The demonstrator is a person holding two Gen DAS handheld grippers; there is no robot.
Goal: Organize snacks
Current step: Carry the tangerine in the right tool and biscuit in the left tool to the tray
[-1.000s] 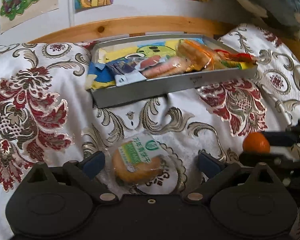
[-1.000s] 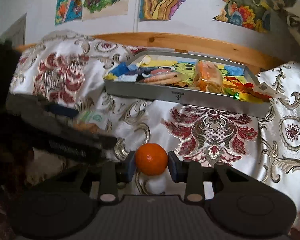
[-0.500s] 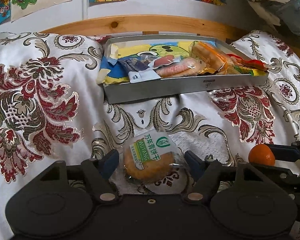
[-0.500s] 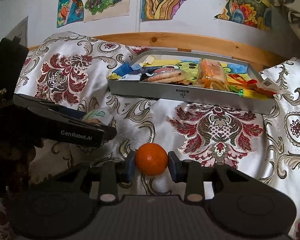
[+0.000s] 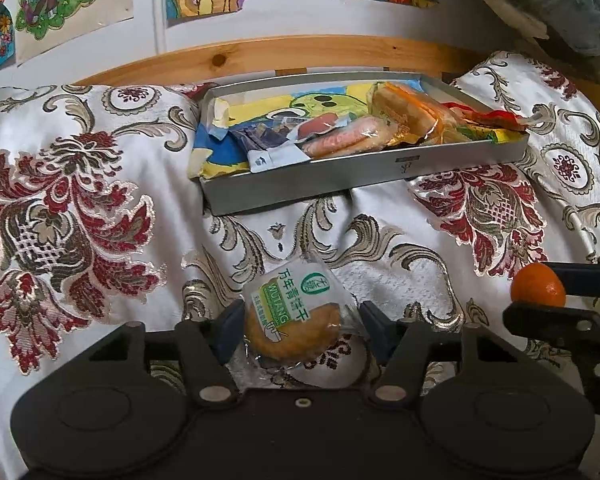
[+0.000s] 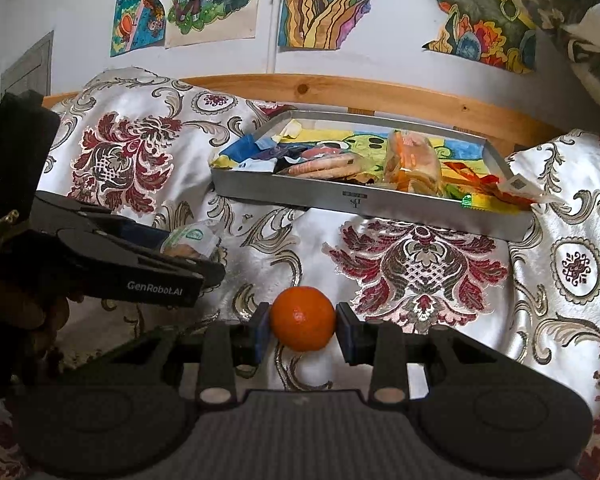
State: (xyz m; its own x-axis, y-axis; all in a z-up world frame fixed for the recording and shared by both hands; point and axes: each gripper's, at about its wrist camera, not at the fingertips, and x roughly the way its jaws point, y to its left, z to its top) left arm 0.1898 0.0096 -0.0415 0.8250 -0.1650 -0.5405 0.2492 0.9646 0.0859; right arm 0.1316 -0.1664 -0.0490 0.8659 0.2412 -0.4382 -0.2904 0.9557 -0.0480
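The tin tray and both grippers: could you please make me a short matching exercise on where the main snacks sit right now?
Things:
1. orange
2. wrapped biscuit
3. tin tray

Places:
A. resting on the patterned cloth, filled with packaged snacks
B. clamped in the right gripper
C. between the fingers of the left gripper

Pairs: 1-B, 2-C, 3-A
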